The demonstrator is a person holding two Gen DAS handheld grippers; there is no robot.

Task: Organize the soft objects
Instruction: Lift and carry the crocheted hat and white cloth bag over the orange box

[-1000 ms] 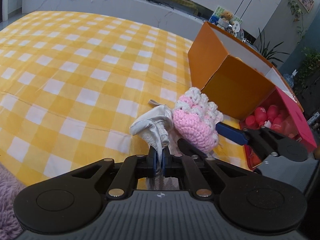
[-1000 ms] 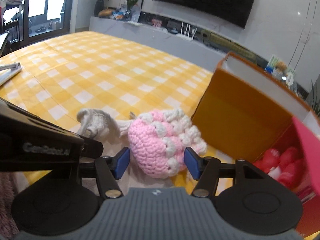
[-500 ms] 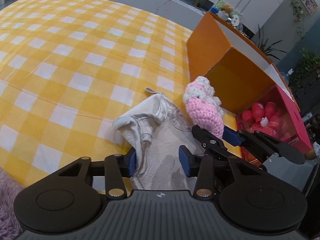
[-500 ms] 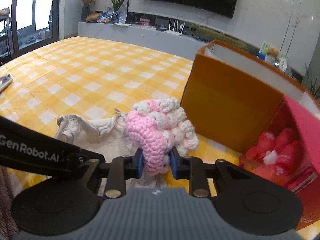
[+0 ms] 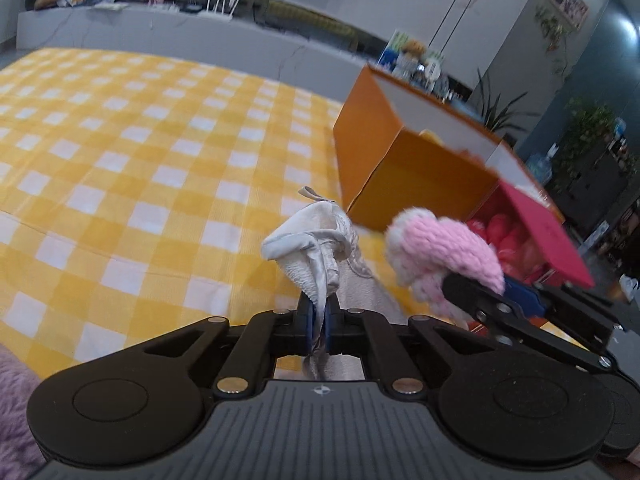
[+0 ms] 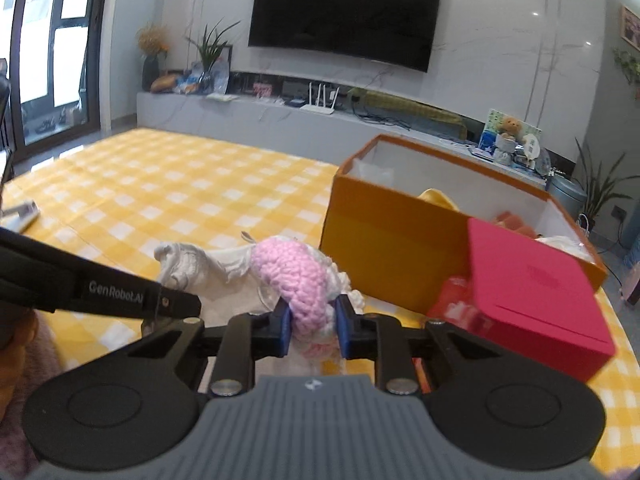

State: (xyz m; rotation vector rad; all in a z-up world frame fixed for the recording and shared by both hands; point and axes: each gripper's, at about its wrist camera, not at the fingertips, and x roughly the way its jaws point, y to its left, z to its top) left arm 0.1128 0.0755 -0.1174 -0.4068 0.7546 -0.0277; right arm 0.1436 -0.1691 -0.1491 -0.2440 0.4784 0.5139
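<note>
Left gripper pinching white cloth, right gripper closing on pink crochet piece; open checkered tablecloth upper left, orange box right, contents partly hidden

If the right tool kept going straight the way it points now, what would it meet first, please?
Most likely the orange box: its near wall stands just beyond the pink crochet piece that the right tool grips. Depth is hard to judge here.

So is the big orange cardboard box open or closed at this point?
Open. The orange cardboard box has no lid on top; the right wrist view shows its white inner walls and soft items inside.
</note>
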